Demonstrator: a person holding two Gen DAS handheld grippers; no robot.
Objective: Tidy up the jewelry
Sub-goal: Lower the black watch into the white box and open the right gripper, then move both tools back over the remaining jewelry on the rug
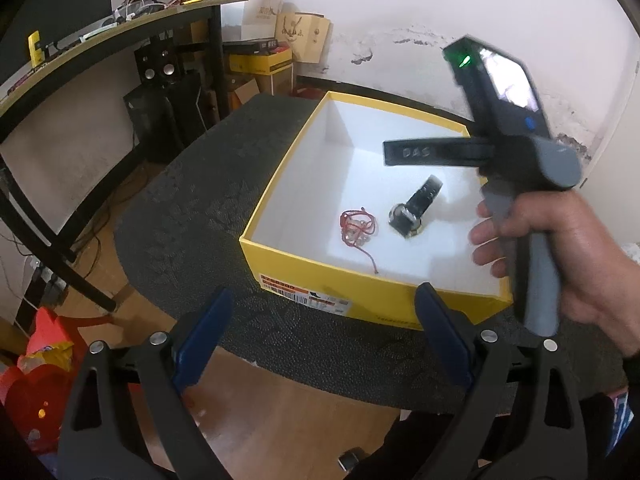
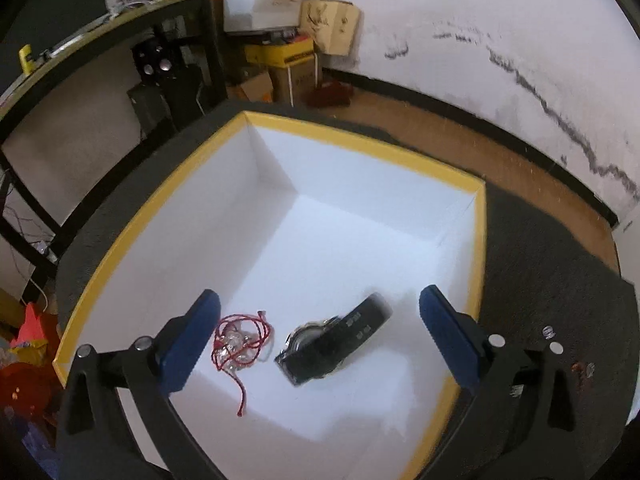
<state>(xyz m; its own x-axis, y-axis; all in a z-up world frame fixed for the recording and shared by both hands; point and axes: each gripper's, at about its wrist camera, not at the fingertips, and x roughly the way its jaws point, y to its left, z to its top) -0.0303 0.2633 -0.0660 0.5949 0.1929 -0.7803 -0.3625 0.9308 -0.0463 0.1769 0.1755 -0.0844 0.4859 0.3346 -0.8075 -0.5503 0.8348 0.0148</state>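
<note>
Yellow box (image 2: 476, 240) with white interior seen at frame centre in both views, set on dark counter (image 1: 192, 216). Inside — red cord bracelet (image 2: 240, 344) at lower left of box floor, black watch (image 2: 332, 344) just beside it to right, not touching. Right tongs (image 2: 316, 336) held wide open above both items, nothing gripped. Left tongs (image 1: 320, 332) spread wide at lower frame, short of box's near wall, nothing gripped. Right hand (image 1: 560, 248) seen at right edge.

Yellow box (image 1: 280, 258) holding red cord bracelet (image 1: 357, 229) beside black watch (image 1: 414, 210), left tool (image 1: 324, 336) open-jawed
</note>
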